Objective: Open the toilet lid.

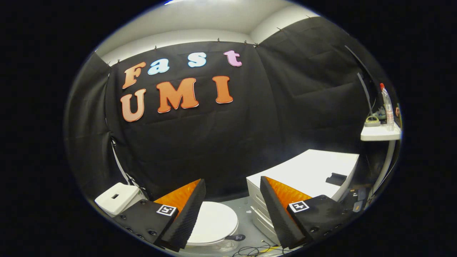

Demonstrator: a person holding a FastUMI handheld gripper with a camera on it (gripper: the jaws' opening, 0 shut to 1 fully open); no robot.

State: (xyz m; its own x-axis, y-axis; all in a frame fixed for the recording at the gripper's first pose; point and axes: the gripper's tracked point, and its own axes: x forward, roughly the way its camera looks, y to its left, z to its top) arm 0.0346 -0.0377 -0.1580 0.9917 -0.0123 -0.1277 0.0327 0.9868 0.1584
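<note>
The white toilet lid (214,222) lies flat and closed over the bowl, low down just ahead of my fingers and partly behind the left one. Its white tank (117,197) stands to the left of the left finger. My gripper (232,185) hangs well above the lid, open, with a wide gap and nothing between the fingers. The lid's front edge is hidden by the left finger.
A white drawer cabinet (310,171) stands right of the toilet, behind the right finger, with a small dark object (336,178) on top. Further right, a white shelf (380,134) carries a clear bottle (387,107). Cables (253,250) lie on the grey floor.
</note>
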